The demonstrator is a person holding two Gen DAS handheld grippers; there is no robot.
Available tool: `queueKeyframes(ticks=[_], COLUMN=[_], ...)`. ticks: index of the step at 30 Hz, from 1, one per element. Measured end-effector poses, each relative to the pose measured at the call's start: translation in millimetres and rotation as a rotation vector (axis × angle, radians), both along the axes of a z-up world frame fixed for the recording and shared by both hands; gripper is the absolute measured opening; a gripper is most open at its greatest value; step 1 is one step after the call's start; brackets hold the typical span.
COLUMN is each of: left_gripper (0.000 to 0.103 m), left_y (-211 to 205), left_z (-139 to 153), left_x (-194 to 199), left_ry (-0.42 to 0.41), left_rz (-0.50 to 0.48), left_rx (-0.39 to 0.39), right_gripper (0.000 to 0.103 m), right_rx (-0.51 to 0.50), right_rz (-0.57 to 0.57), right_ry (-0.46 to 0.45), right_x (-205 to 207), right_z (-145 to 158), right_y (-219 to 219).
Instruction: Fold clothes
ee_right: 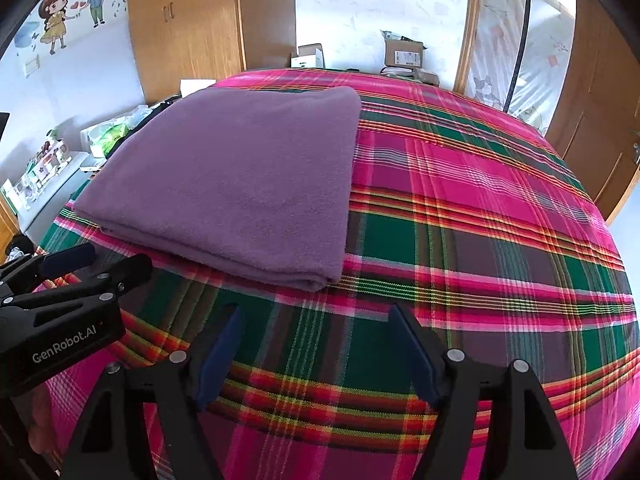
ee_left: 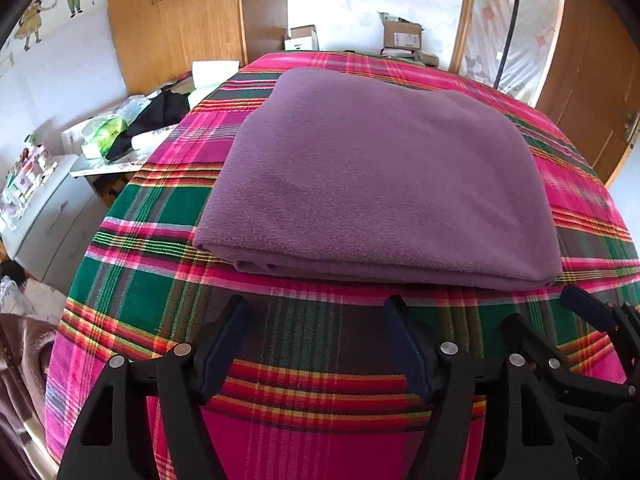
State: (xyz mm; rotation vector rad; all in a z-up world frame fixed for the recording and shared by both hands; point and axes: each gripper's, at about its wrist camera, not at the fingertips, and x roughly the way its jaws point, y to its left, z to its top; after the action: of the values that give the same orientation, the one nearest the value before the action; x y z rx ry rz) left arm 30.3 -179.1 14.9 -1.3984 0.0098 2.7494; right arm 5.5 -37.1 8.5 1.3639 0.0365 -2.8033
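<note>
The purple fleece cloth (ee_left: 376,176) lies folded at frame centre on the plaid bedcover (ee_left: 160,288). My left gripper (ee_left: 316,312) and right gripper (ee_right: 316,316) hang released, empty, below it. For the next fold I would grasp both near corners evenly.

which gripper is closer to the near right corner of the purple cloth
Right. The right gripper sits just in front of that corner of the purple cloth, jaws open. The left gripper faces the cloth's near edge farther left, jaws also open and empty.
</note>
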Motion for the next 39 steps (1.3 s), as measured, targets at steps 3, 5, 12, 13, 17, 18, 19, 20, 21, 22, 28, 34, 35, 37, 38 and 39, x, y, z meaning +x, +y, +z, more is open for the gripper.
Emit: queueKeyframes(ticks=[3, 5, 12, 13, 17, 18, 19, 20, 21, 22, 28, 34, 35, 37, 38, 39], left_gripper=[0.073, 0.073, 0.074, 0.074, 0.075, 0.075, 0.075, 0.075, 0.075, 0.075, 0.075, 0.075, 0.075, 0.075, 0.075, 0.075], left_y=[0.5, 0.9, 1.1, 1.3, 2.8, 3.1, 3.2, 3.2, 3.3, 3.5, 4.2, 4.0, 4.0, 3.6, 3.3, 3.0], left_z=[-0.5, -0.9, -0.8, -0.7, -0.7, -0.7, -0.7, -0.8, -0.9, -1.1, -1.9, -2.4, -2.4, -2.3, -2.1, -2.0], left_x=[-0.1, -0.1, -0.9, -1.0, -1.3, -1.2, -1.1, -1.0, -0.9, -0.7, 0.7, 1.3, 1.5, 1.1, 0.7, 0.4], left_ry=[0.001, 0.001, 0.002, 0.001, 0.0, 0.0, 0.0, 0.001, 0.002, 0.003, 0.01, 0.017, 0.018, 0.019, 0.019, 0.019], left_rz=[0.001, 0.002, 0.007, 0.009, 0.012, 0.013, 0.014, 0.015, 0.015, 0.015, 0.022, 0.023, 0.023, 0.023, 0.023, 0.024], left_rx=[-0.001, -0.001, -0.001, 0.001, -0.001, -0.001, -0.001, -0.001, -0.001, -0.002, -0.003, -0.002, -0.002, -0.002, -0.002, -0.002], right_gripper=[0.074, 0.075, 0.075, 0.075, 0.075, 0.075, 0.075, 0.075, 0.075, 0.075, 0.075, 0.075, 0.075, 0.075, 0.075, 0.075], right_rx=[-0.001, -0.001, -0.003, -0.004, -0.005, -0.005, -0.005, -0.005, -0.005, -0.005, -0.005, -0.005, -0.005, -0.005, -0.005, -0.005], right_rz=[0.0, -0.001, 0.0, 0.001, 0.001, 0.001, 0.001, 0.001, 0.001, 0.001, 0.001, 0.0, 0.0, 0.0, 0.0, 0.0], right_ry=[0.0, 0.0, 0.0, 0.0, 0.0, 0.0, 0.0, 0.0, 0.0, 0.0, 0.0, -0.001, -0.001, -0.001, -0.001, -0.001], right_x=[0.0, -0.1, -1.2, -1.1, -0.6, -0.6, -0.5, -0.5, -0.6, -0.8, -1.0, -1.2, -1.2, -1.3, -1.2, -1.2], right_z=[-0.3, -0.3, -0.4, -0.4, -0.3, -0.3, -0.3, -0.3, -0.4, -0.4, -0.4, -0.3, -0.3, -0.3, -0.3, -0.3], right_y=[0.2, -0.9, 2.1, 2.7, 4.4, 4.5, 4.5, 4.5, 4.5, 4.4, 3.7, 3.0, 3.1, 3.0, 3.0, 3.0])
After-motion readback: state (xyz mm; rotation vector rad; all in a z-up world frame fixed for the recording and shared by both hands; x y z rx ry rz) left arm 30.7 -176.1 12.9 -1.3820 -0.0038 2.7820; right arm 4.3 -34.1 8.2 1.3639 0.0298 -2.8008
